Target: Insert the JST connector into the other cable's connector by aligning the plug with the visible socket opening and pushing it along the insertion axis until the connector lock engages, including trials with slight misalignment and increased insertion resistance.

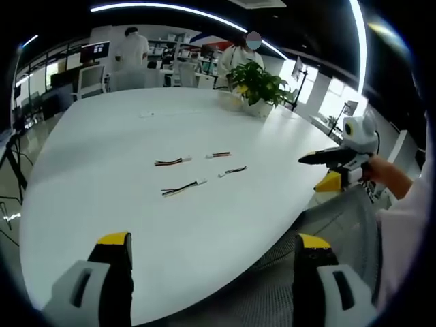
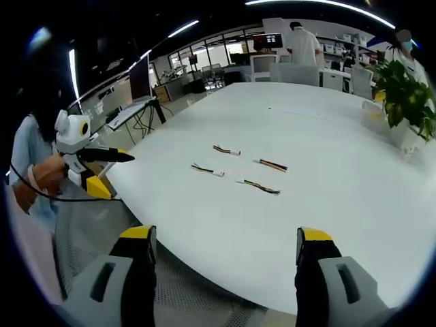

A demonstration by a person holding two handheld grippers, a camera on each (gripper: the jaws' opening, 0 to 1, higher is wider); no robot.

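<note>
white table [image 1: 102, 204] edge near, four cables [image 1: 197, 170] mid-table, both grippers' jaws wide open, empty

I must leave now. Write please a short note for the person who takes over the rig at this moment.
Left gripper: open, holds nothing, at the table's near edge.
Right gripper: open, holds nothing, also at the near edge.
Four short cables lie apart on the white table: one, one, one, one.
A potted plant stands at the far side.
Done: nothing, no cable picked up or joined.
Left: grasp two matching cables, align plug with socket, push until the lock engages.
</note>
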